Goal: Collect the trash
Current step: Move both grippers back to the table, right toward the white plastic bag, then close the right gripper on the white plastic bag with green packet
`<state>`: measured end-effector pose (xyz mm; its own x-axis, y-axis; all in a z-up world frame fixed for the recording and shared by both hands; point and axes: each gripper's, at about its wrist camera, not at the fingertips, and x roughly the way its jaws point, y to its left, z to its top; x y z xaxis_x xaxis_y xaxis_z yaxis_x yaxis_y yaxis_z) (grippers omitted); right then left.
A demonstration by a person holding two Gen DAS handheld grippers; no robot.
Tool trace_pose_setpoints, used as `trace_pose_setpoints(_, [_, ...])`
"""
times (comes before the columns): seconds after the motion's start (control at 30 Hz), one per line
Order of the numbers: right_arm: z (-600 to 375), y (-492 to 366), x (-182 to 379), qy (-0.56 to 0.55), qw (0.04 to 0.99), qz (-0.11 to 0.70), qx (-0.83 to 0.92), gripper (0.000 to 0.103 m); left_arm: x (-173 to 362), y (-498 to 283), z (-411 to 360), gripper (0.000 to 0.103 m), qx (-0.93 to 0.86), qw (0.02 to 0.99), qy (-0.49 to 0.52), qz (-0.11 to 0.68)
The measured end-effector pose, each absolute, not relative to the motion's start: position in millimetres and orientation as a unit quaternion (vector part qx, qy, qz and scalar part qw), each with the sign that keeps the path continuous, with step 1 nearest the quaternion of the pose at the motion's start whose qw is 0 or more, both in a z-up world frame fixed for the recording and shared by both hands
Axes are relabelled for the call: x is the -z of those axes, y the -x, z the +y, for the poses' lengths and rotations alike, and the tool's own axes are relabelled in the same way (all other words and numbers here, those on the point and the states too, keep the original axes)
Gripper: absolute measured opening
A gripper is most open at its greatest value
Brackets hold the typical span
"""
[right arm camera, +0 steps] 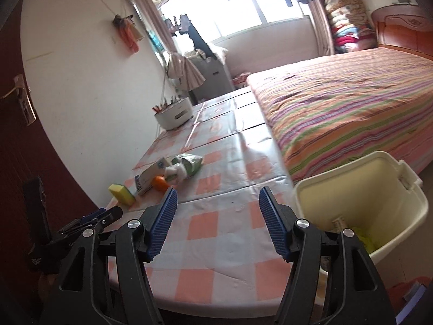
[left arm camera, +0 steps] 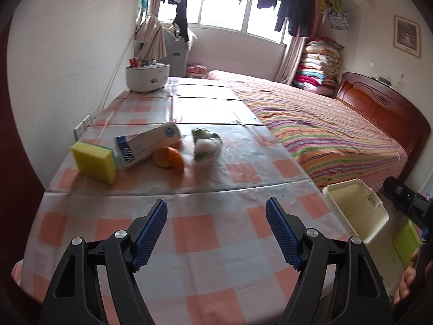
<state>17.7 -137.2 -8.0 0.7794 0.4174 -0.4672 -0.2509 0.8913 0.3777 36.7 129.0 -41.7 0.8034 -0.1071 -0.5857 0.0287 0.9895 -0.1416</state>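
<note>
On the checked tablecloth (left arm camera: 205, 224) lie a yellow sponge (left arm camera: 94, 162), a white and blue carton (left arm camera: 147, 143) on its side, an orange peel (left arm camera: 169, 158) and a crumpled white and green wrapper (left arm camera: 207, 146). They also show in the right wrist view: sponge (right arm camera: 121, 193), carton (right arm camera: 150, 176), peel (right arm camera: 159, 182), wrapper (right arm camera: 185, 168). My left gripper (left arm camera: 216, 216) is open and empty, short of the trash. My right gripper (right arm camera: 217, 205) is open and empty over the table's near edge. A cream bin (right arm camera: 379, 187) stands right of the table, with yellow-green trash inside.
A white appliance (left arm camera: 147, 77) holding utensils stands at the table's far left by the wall. A bed with a striped cover (left arm camera: 319, 130) runs along the table's right side. The bin (left arm camera: 351, 205) sits between table and bed. A door (right arm camera: 16, 140) is at left.
</note>
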Motion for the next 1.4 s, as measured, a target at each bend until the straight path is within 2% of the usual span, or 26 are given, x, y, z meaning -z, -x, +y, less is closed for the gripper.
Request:
trace_pose_setpoints(0.43, [-26.1,-151.2,18.7,-0.117,0.874,0.404,-0.242,0.062,52.2,-5.5,217.6,0.073,-0.043,0.947,0.112,0.297])
trace_pose_setpoints(0.53, [-5.7,-181.3,25.6,-0.101,0.869,0.427,-0.23,0.067,53.4,-0.1,230.0,0.073,-0.054,0.947,0.115,0.295])
trace_pose_setpoints(0.63, [5.3,-197.9,29.6,-0.083,0.874,0.429,-0.214,0.071,56.0,2.4,240.4,0.073,-0.064,0.945,0.118,0.297])
trace_pose_setpoints(1.4, [44.4,-253.8,70.2,-0.052,0.873,0.463,-0.148,0.071,64.6,8.6,266.0,0.073,-0.078,0.939,0.138,0.306])
